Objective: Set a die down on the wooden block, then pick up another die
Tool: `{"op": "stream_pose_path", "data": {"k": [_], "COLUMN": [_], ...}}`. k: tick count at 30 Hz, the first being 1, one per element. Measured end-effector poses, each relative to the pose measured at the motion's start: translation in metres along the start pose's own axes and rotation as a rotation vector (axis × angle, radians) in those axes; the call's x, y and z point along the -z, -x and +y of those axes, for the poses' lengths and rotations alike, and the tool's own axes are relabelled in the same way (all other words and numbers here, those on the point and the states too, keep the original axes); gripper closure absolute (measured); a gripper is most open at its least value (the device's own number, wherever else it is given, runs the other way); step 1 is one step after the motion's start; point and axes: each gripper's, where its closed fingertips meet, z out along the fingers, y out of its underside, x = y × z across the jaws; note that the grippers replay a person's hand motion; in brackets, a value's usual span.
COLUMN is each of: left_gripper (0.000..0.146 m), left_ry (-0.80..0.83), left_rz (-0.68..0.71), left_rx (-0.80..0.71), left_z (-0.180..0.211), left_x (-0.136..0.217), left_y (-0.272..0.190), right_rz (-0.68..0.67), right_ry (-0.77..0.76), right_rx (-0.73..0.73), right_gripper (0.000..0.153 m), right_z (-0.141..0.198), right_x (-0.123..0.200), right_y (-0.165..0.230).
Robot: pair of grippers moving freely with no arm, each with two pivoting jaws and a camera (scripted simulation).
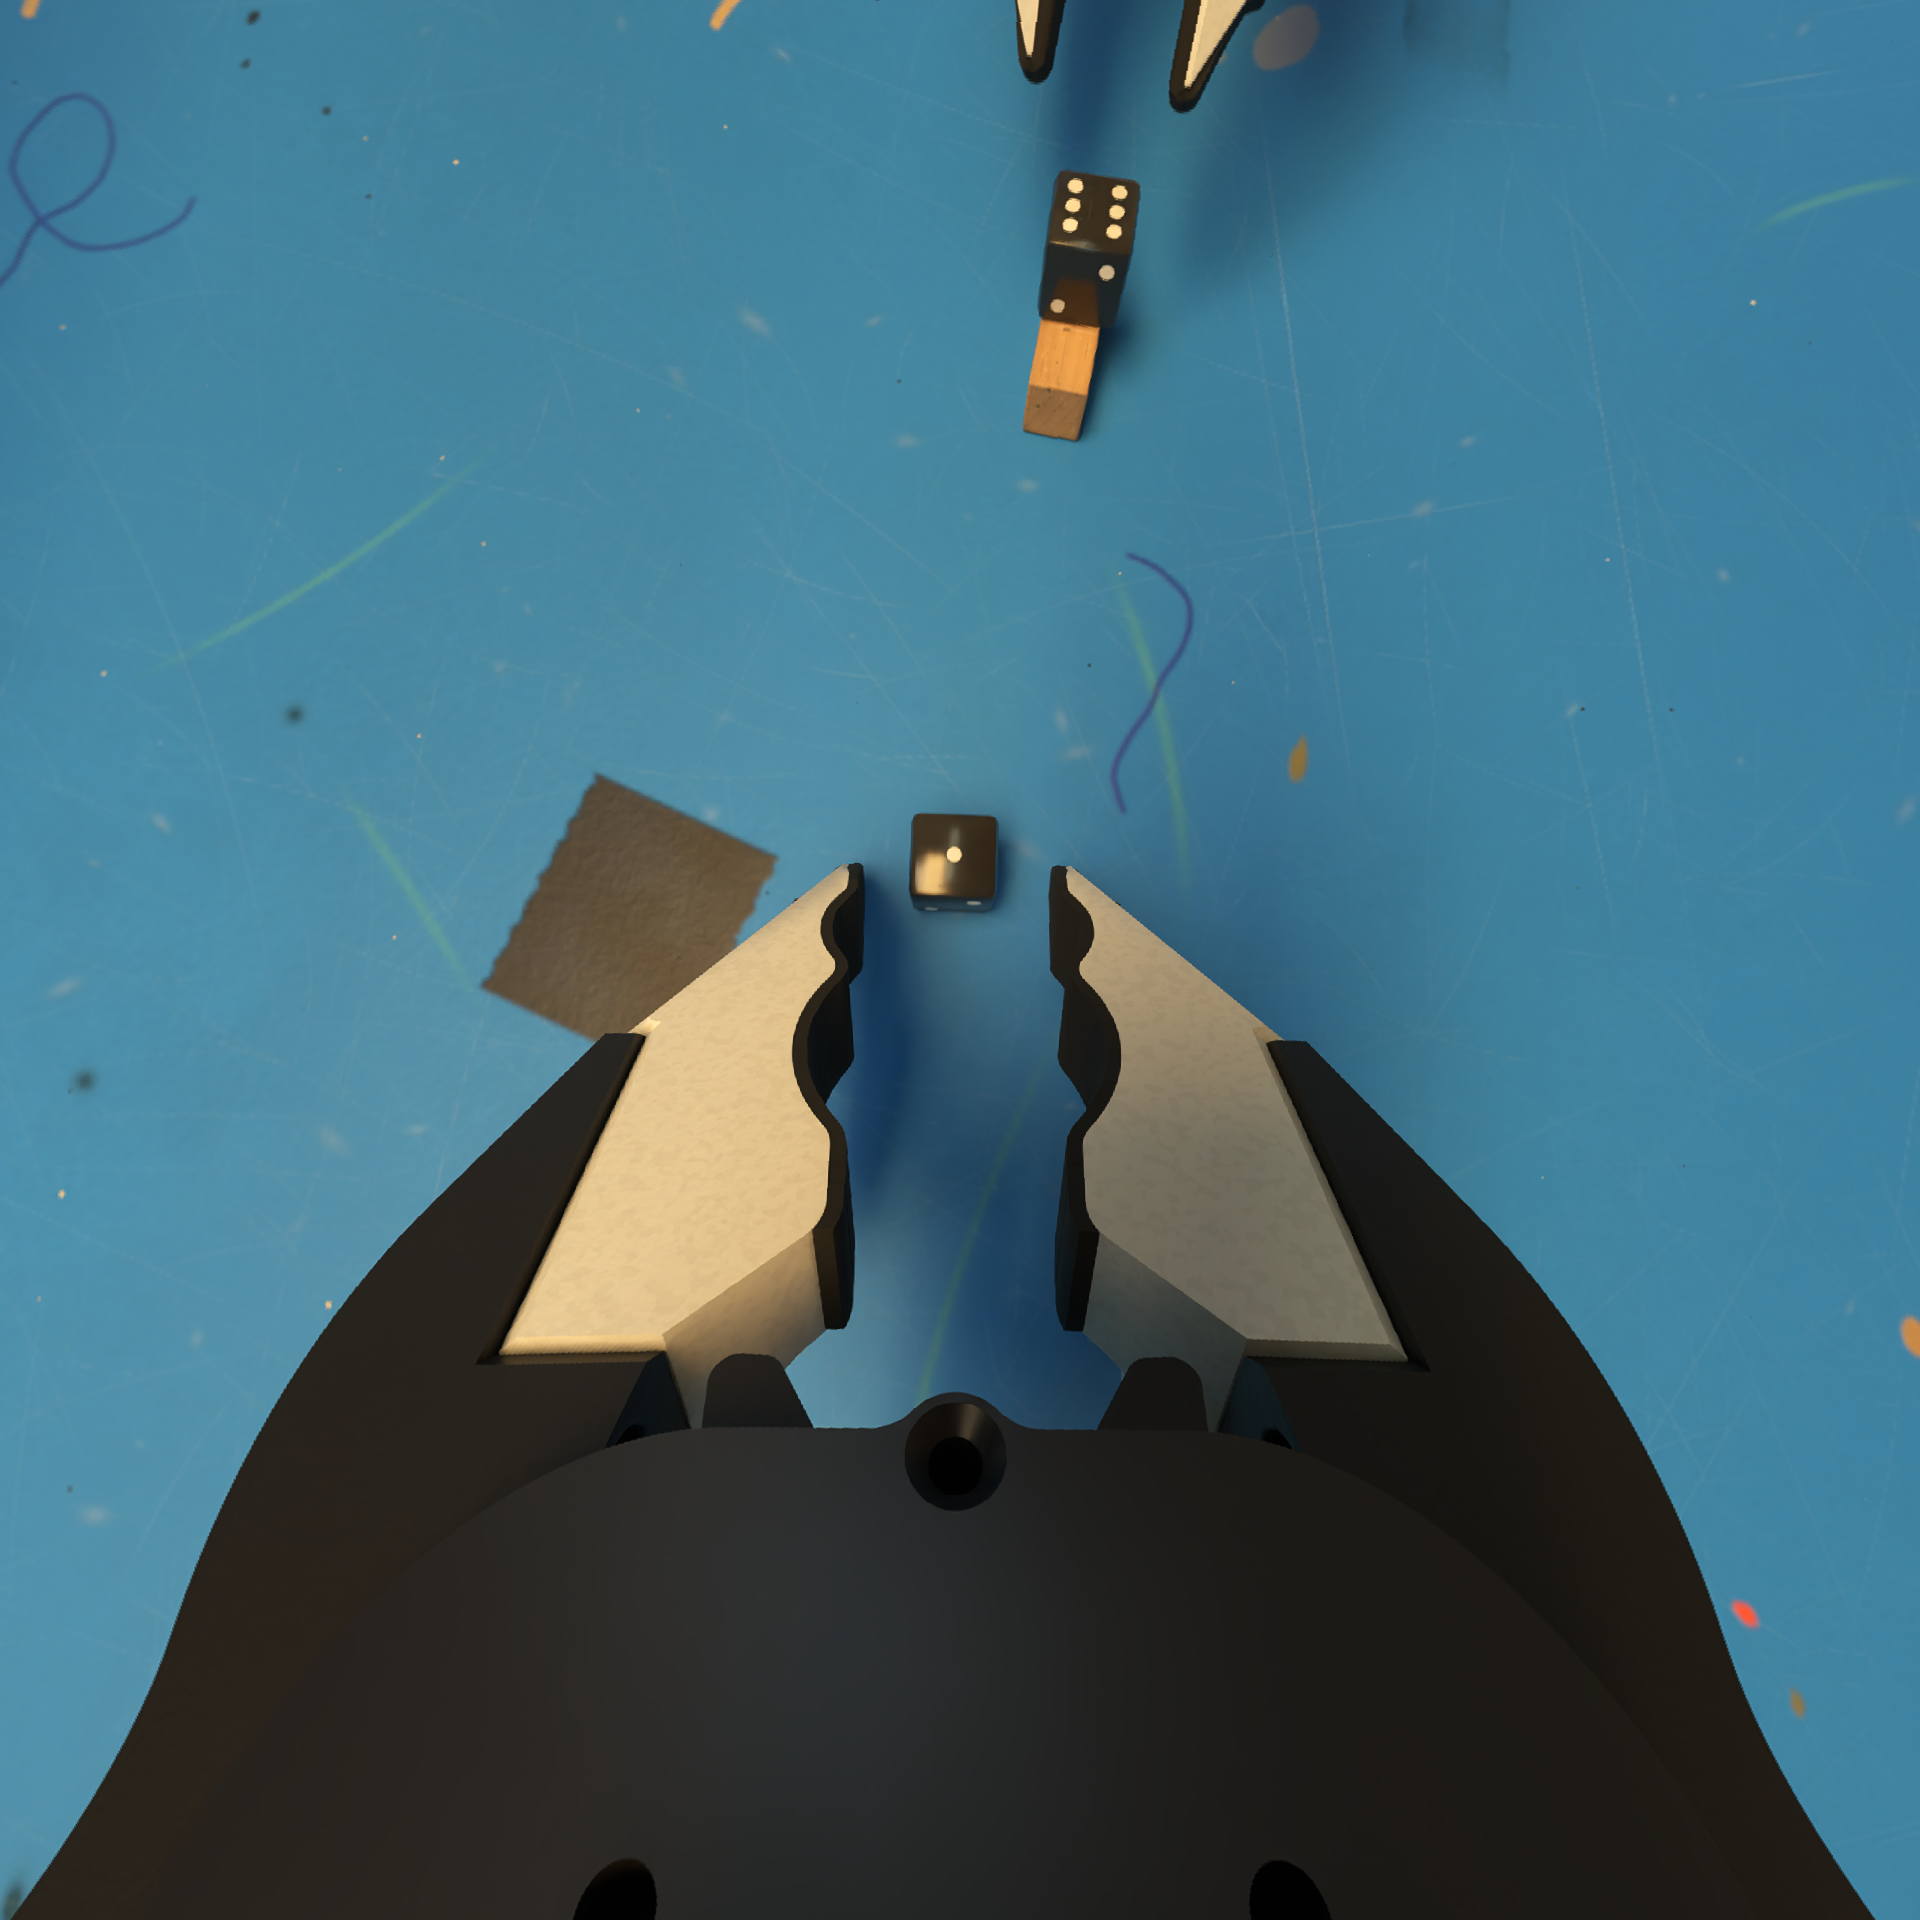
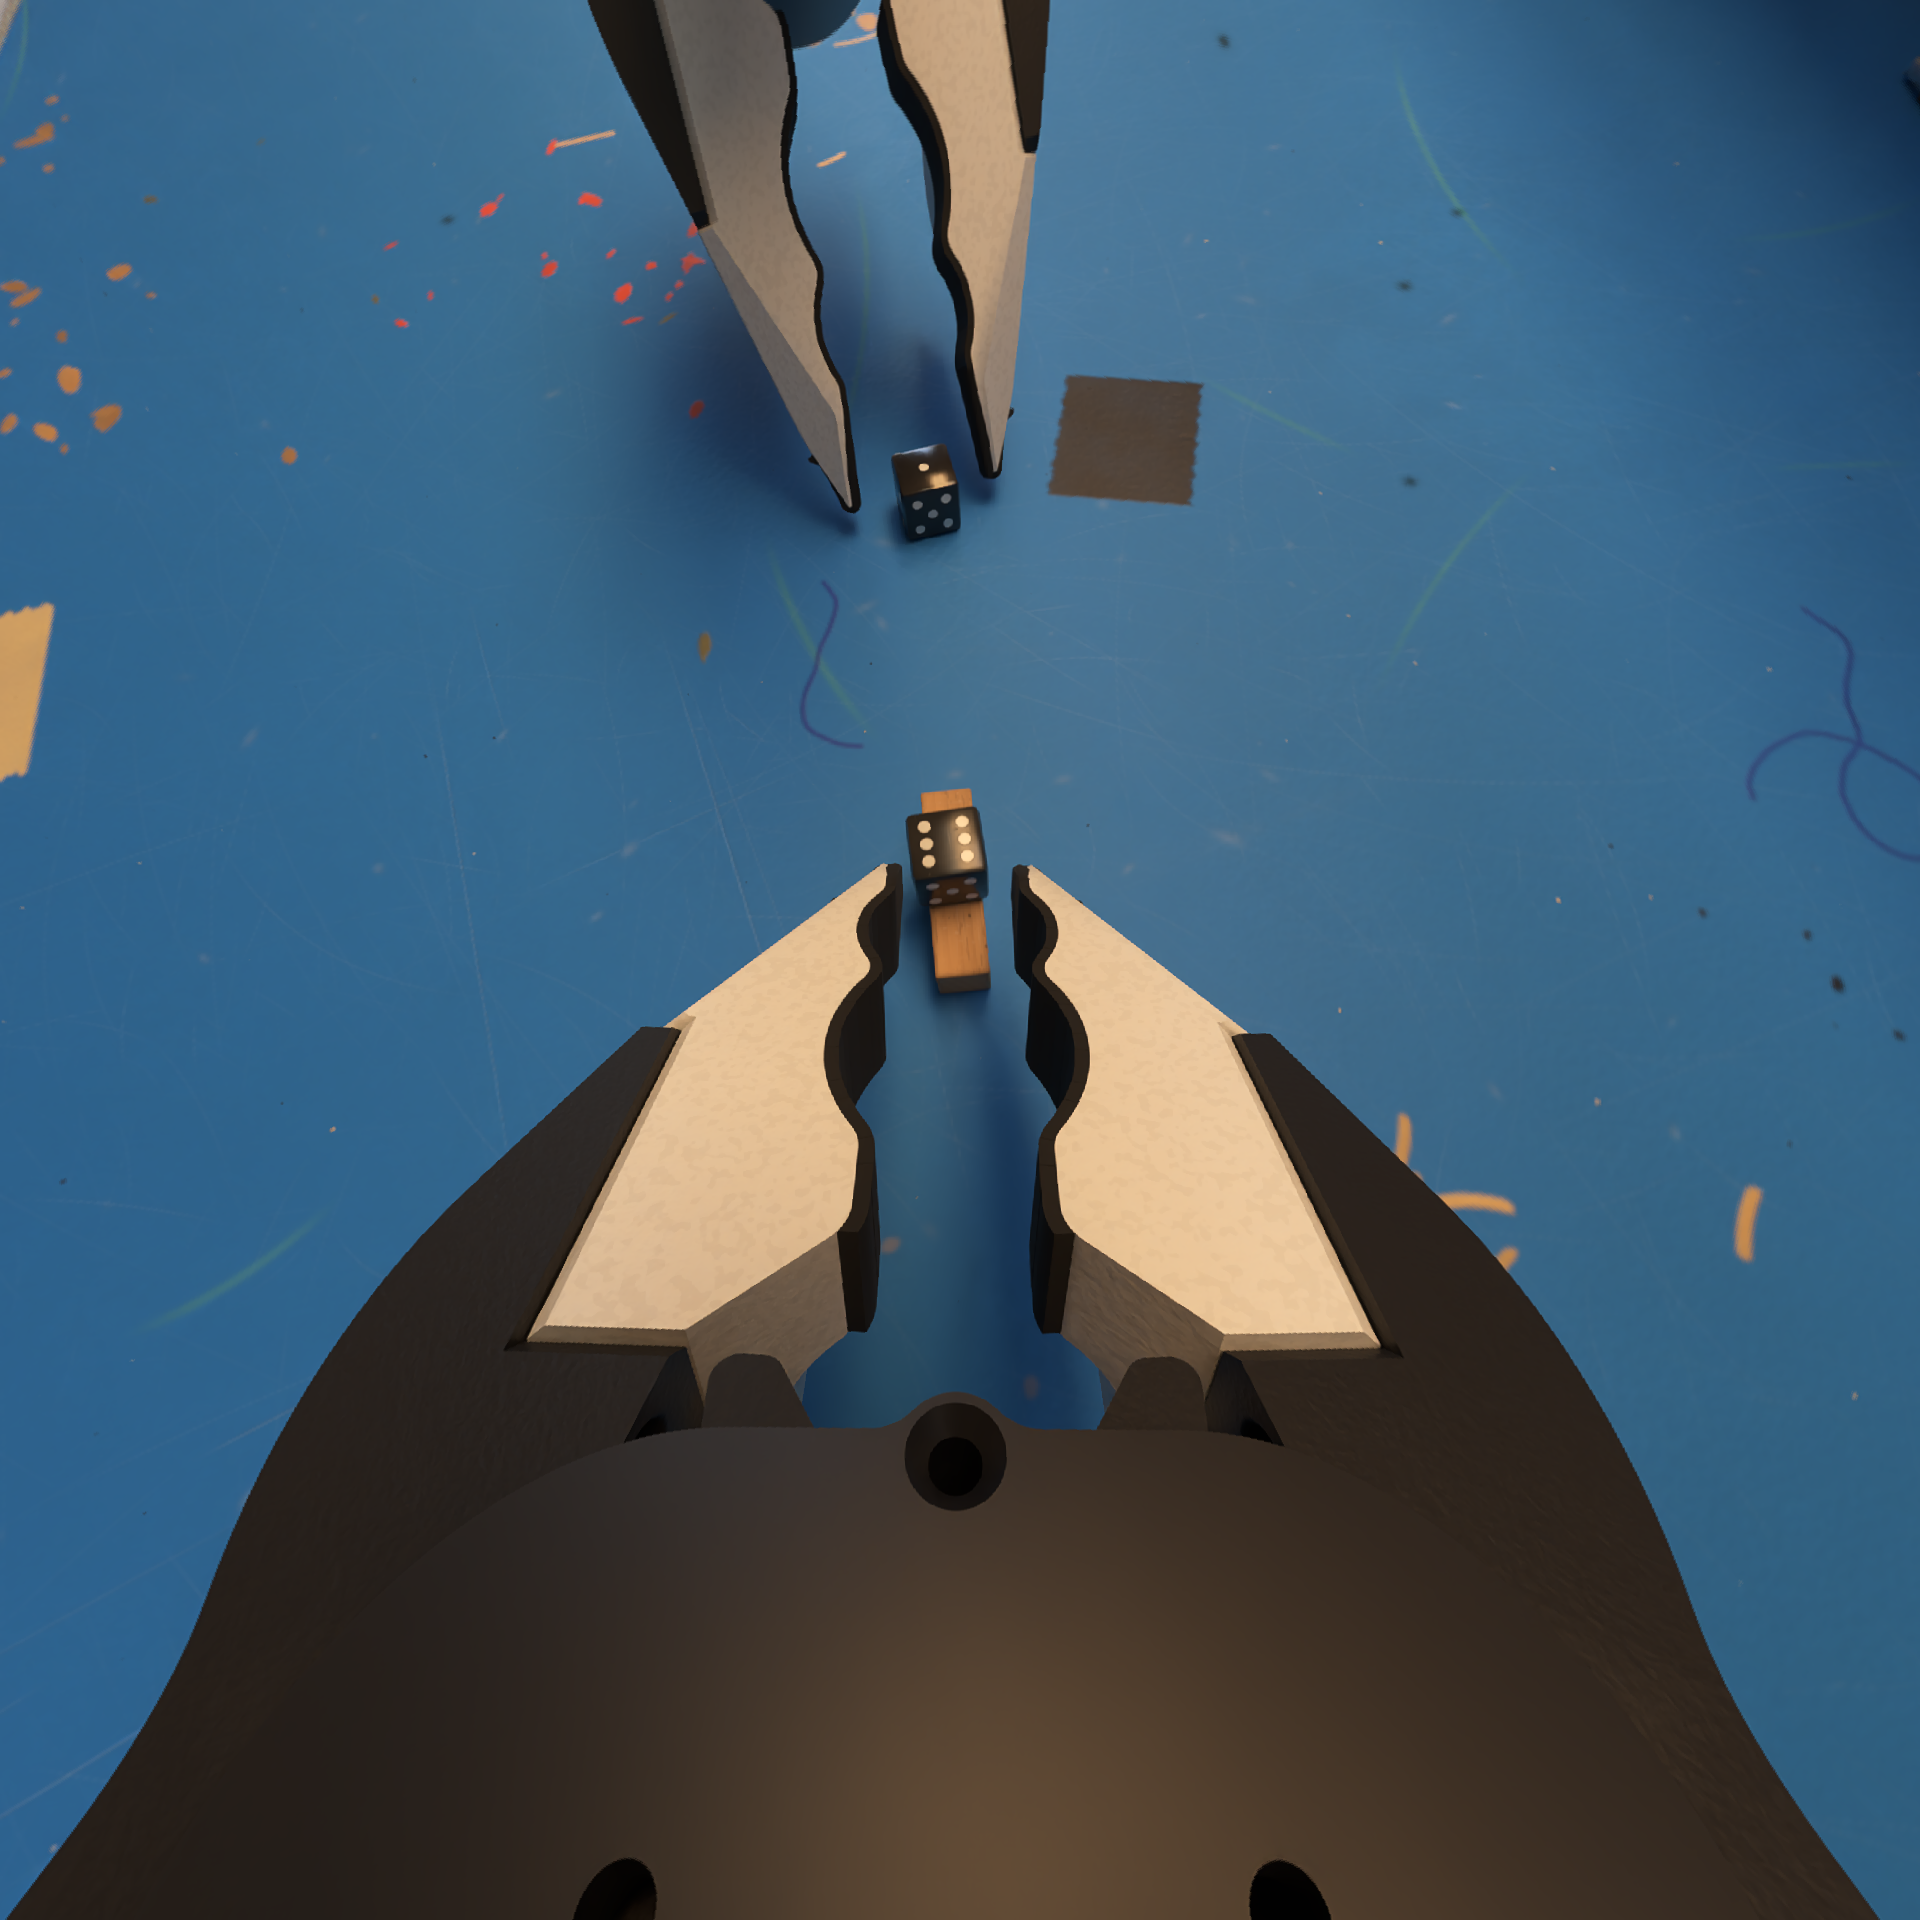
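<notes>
A black die (image 1: 1089, 244) with white pips rests on a small wooden block (image 1: 1060, 379) lying on the blue table; they also show in the right wrist view, the die (image 2: 947, 852) on the block (image 2: 959, 940). My right gripper (image 2: 954, 878) is open, its fingertips either side of that die and not touching it. A second black die (image 1: 953, 860) sits on the table just past my left gripper (image 1: 954, 878), which is open. In the right wrist view this die (image 2: 926, 494) sits between the left gripper's fingertips (image 2: 844, 488).
A brown patch of tape (image 1: 629, 909) lies on the blue table (image 1: 416, 520) left of the second die, and shows in the right wrist view (image 2: 1127, 440). A tan tape strip (image 2: 21, 691) lies at the left edge. Paint flecks and pen scribbles mark the surface.
</notes>
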Motion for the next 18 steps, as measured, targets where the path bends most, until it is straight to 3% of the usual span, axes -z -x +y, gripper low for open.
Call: {"op": "stream_pose_path", "data": {"k": [5, 8, 13, 18], "left_gripper": [0.116, 0.130, 0.130, 0.130], "left_ry": [0.006, 0.017, 0.008, -0.142], "left_rz": [0.029, 0.021, -0.057, -0.072], "left_rx": [-0.014, -0.013, 0.013, 0.128], "left_z": [-0.004, -0.004, -0.002, -0.021], "left_x": [-0.003, -0.003, 0.002, 0.018], "left_y": [0.000, 0.000, 0.002, -0.011], "right_rz": [0.024, 0.042, 0.080, 0.146], "right_ry": [-0.034, -0.048, -0.076, -0.104], "right_rx": [-0.046, -0.053, -0.092, -0.148], "right_gripper": [0.134, 0.134, 0.135, 0.135], "right_z": [0.004, 0.004, -0.001, -0.018], "right_x": [0.010, 0.014, 0.019, 0.011], "right_y": [0.002, 0.006, 0.012, 0.028]}}
